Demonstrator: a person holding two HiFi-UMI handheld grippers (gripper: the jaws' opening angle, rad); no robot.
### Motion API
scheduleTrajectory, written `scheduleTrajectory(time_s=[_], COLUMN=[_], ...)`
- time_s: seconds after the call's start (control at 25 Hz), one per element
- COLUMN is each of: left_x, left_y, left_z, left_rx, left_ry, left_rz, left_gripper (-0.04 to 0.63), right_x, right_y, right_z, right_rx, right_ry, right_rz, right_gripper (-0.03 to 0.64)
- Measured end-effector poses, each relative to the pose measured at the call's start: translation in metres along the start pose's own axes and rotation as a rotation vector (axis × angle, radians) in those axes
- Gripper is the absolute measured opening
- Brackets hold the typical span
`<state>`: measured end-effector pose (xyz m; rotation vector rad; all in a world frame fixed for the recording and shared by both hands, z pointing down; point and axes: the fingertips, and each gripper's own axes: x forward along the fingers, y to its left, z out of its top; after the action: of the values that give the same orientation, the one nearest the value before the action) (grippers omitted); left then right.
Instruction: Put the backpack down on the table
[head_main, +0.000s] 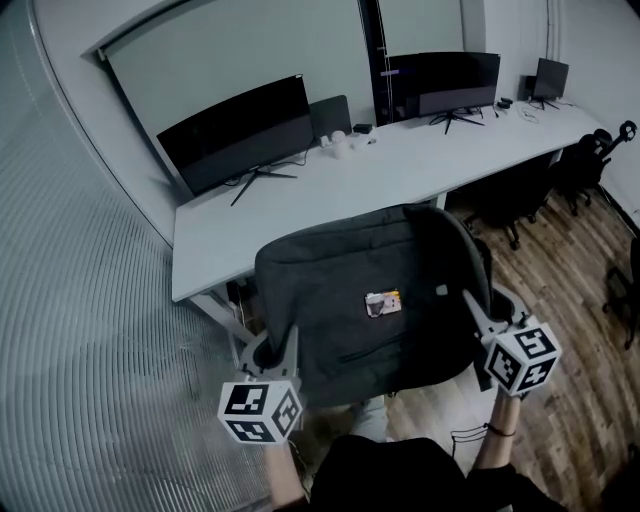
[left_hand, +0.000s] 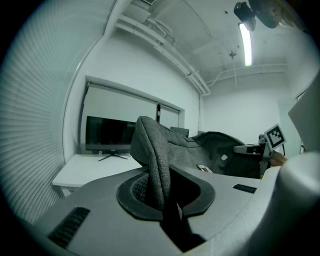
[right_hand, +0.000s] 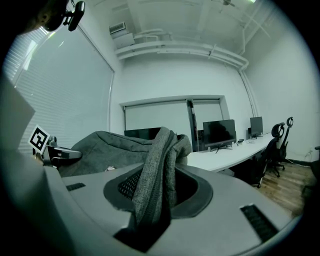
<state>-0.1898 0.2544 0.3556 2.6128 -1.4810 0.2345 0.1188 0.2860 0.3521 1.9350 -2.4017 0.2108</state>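
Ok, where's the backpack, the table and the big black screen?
backpack (head_main: 330, 290), head view, on its grey front panel.
table (head_main: 400, 165), head view, on the bare white top.
black screen (head_main: 240, 135), head view, on the middle of the dark panel.

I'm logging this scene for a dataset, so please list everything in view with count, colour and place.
backpack: one, dark grey, over the table's near edge
label: one, yellowish, on the backpack
table: one, white, along the wall
monitors: three, black, on the table
office chairs: at least three, black, right of the table
blinds: one set, white, left
left gripper: one, grey, jaws shut on the backpack
right gripper: one, grey, jaws shut on the backpack
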Motion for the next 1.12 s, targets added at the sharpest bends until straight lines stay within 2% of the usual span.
scheduleTrajectory(time_s=[0.32,0.72,1.12], left_x=[0.06,0.145,0.216], left_y=[0.023,0.057,0.074], left_z=[-0.003,0.02,0.026], left_rx=[-0.025,-0.035,-0.034], left_ry=[0.024,0.037,0.048], left_rz=[-0.015,-0.066,-0.119], left_gripper=[0.054,0.054,0.054], right_x=[0.055,0.127,0.177], right_y=[-0.023,-0.05,-0.081], right_z=[0.0,0.023,0.026], right_rx=[-0.003,-0.009,-0.003], right_ry=[0.029,0.041,0.048], right_rz=[-0.014,-0.059,-0.116], right_gripper=[0.118,0.118,0.118])
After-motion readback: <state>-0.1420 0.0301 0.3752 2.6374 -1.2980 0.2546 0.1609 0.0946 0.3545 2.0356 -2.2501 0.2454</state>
